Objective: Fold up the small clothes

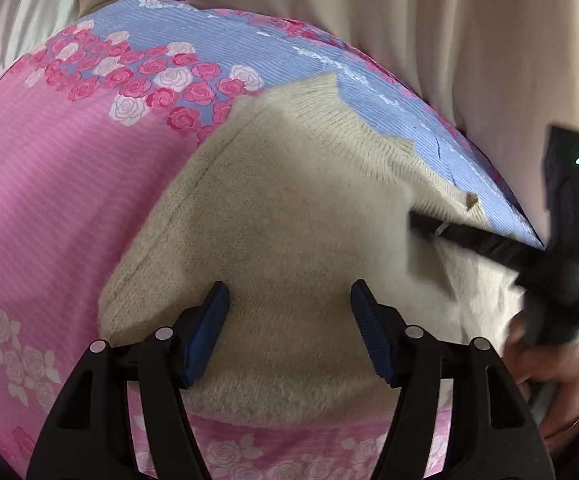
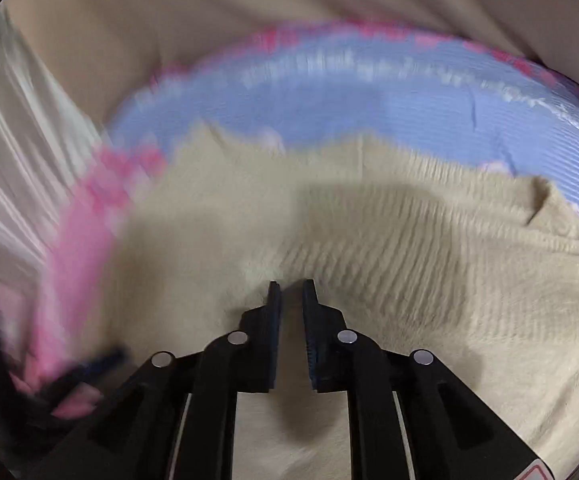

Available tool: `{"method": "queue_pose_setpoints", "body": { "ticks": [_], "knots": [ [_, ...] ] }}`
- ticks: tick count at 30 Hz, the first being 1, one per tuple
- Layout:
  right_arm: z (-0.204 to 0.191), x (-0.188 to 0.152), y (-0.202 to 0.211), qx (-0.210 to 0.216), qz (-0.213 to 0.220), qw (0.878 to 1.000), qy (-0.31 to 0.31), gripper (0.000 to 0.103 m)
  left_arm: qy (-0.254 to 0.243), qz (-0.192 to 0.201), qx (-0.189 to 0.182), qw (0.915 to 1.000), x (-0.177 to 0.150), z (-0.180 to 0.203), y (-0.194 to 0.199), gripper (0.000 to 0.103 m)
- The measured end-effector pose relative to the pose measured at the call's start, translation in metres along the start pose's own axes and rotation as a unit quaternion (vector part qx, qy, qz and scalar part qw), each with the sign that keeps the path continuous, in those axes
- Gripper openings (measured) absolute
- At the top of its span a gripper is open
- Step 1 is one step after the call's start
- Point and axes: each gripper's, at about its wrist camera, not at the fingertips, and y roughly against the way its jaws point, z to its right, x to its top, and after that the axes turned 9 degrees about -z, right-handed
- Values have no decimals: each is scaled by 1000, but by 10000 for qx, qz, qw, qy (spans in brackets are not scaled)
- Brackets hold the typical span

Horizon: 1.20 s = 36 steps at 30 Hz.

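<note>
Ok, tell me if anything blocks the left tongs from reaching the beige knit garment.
Nothing visible does. The open left tongs hang directly over the beige knit garment, which lies on the pink and blue floral sheet. The right tongs sit off to the side.

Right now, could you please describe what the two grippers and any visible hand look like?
Left gripper: black plastic arms with triangular cut-outs, round silver pins, and ribbed blue pads on the fingers. Right gripper: same black build, silver pins, dark blue pads, plus a red-and-white sticker near the frame's corner. From the left view its body shows a green light. The bare hand holding it wears a thin bracelet.
</note>
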Motion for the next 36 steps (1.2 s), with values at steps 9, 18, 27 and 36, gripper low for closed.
{"method": "queue_pose_setpoints", "body": {
  "ticks": [9, 18, 27, 36],
  "knots": [
    [108, -116, 128, -154, 1227, 9753, -1829, 39, 83, 5, 76, 9999, -9, -10, 29, 61],
    [188, -287, 132, -26, 770, 9354, -3450, 42, -84, -105, 396, 9991, -36, -6, 34, 68],
    [176, -270, 94, 1043, 996, 9209, -3621, 63, 2523, -229, -807, 9640, -75, -93, 35, 82],
    [212, -234, 79, 1901, 1554, 8631, -4413, 51, 2383, 18, -1170, 9641, -40, -71, 13, 76]
  ]
}}
